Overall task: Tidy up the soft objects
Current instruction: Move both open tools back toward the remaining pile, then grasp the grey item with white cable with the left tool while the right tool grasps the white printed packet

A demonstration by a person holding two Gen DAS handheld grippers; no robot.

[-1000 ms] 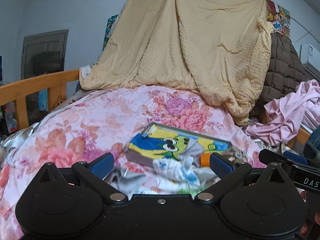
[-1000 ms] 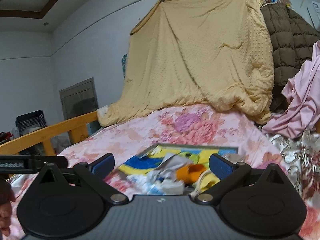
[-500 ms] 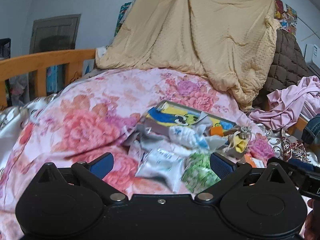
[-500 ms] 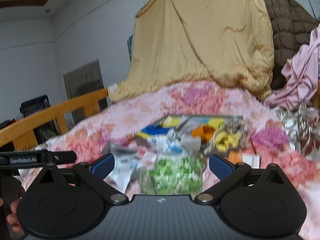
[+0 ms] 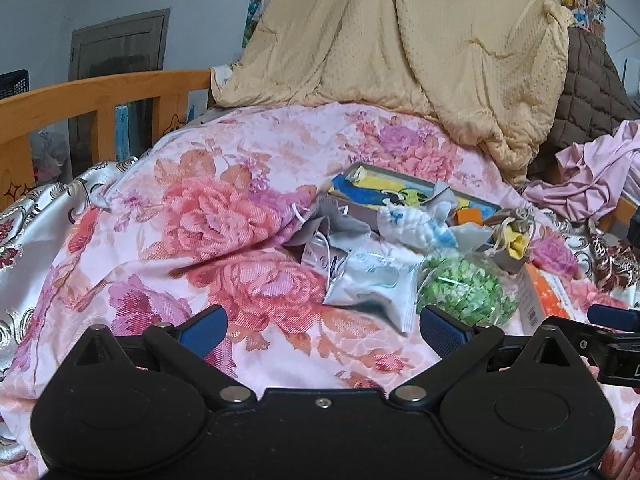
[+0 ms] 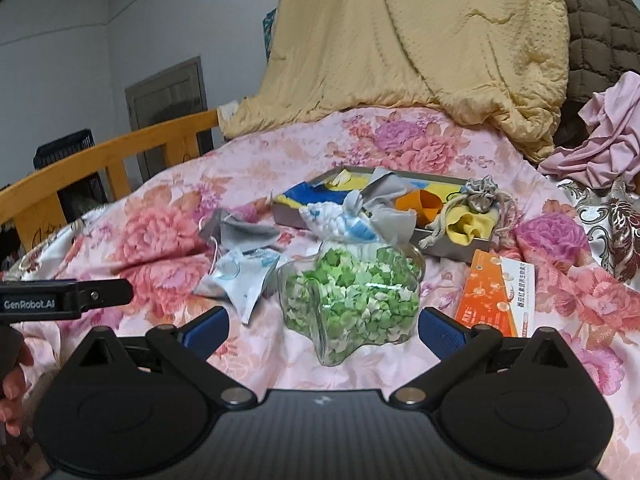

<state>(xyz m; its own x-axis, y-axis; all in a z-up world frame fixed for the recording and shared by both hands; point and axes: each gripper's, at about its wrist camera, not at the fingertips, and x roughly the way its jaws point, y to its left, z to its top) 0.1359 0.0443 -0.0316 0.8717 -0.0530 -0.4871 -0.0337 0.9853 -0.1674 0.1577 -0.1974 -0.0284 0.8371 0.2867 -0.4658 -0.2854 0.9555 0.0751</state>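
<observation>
Surface: bed with a pink floral quilt [image 5: 224, 216], rumpled, silvery brocade sheet [image 5: 36, 216] poking out at the left edge
Room: orange wooden bed rail [image 5: 100, 88] far left, pale wall with a grey door [image 6: 168, 92], big yellow blanket [image 5: 420, 40] hung up at the far end, brown quilted coat [image 6: 596, 28] and a pink garment [image 6: 608, 140] far right
Soft stuff: all heaped mid-bed. Clear bag of green paper stars [image 6: 352, 300] nearest, sealed mask packet [image 6: 240, 276] just left of it, grey cloth mask [image 6: 244, 232] beyond, blue-white rolled cloth [image 6: 340, 220] at the near rim of a shallow tray [image 6: 452, 246]; yellow cloth [image 6: 468, 224] and grey drawstring pouch [image 6: 480, 196] in the tray's right end
Left tool [image 5: 322, 328]: blue pads spread wide, nothing between, hovering over bare quilt near the packet
Right tool [image 6: 322, 328]: also gaping wide, star bag sitting in front of the gap, contact not clear
Right view only: orange-white leaflet [image 6: 496, 296] fully visible right of the bag; left view catches only a sliver
Writing: "GenRobot.AI" on the left tool's side, seen from the right view; leaflet print Chinese, too small to read
</observation>
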